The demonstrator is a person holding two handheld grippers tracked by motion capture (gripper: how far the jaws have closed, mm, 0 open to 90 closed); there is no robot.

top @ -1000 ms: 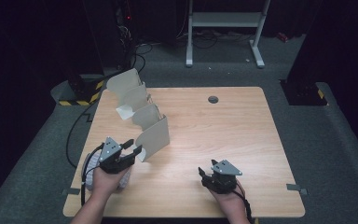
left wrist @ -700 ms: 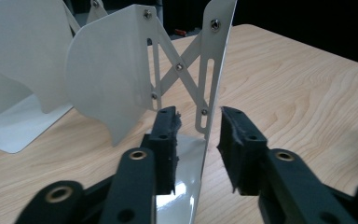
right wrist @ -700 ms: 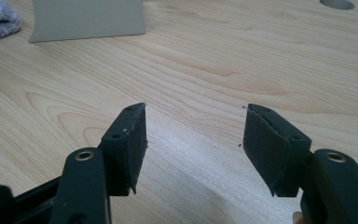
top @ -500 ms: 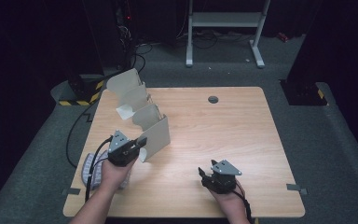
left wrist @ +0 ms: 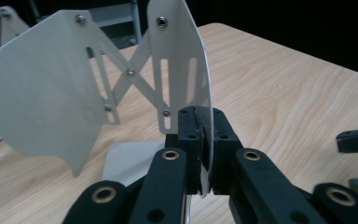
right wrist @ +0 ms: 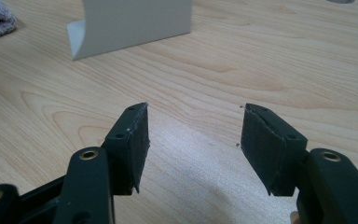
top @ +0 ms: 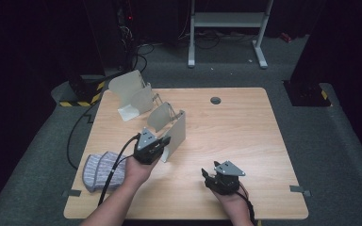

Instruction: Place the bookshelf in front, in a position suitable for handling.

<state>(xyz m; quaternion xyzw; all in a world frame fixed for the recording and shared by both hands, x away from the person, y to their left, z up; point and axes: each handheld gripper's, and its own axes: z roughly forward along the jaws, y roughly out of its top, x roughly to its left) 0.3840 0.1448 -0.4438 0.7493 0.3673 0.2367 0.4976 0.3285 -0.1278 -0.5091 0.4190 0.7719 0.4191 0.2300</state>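
On the wooden table (top: 245,136) stands a white folding rack (top: 155,110) made of thin upright plates joined by crossed metal strips, stretched out in a line from the far left corner towards the middle. The left gripper (top: 164,141) has its jaws clamped on the edge of the nearest plate (top: 176,134), the end one closest to the person; in the left gripper view (left wrist: 200,140) the two black pads press flat on either side of that thin white edge, after closing onto it just now. Beyond the held plate the next rounded plate (left wrist: 42,107) and the crossed strips (left wrist: 121,74) show clearly. The right gripper (top: 209,178) rests low over the table near the front edge, well apart from the rack, its jaws spread wide with nothing between them; in the right gripper view (right wrist: 193,140) bare wood lies between the pads. A grey knitted cloth (top: 101,170) lies near the front left edge, just beside the left forearm
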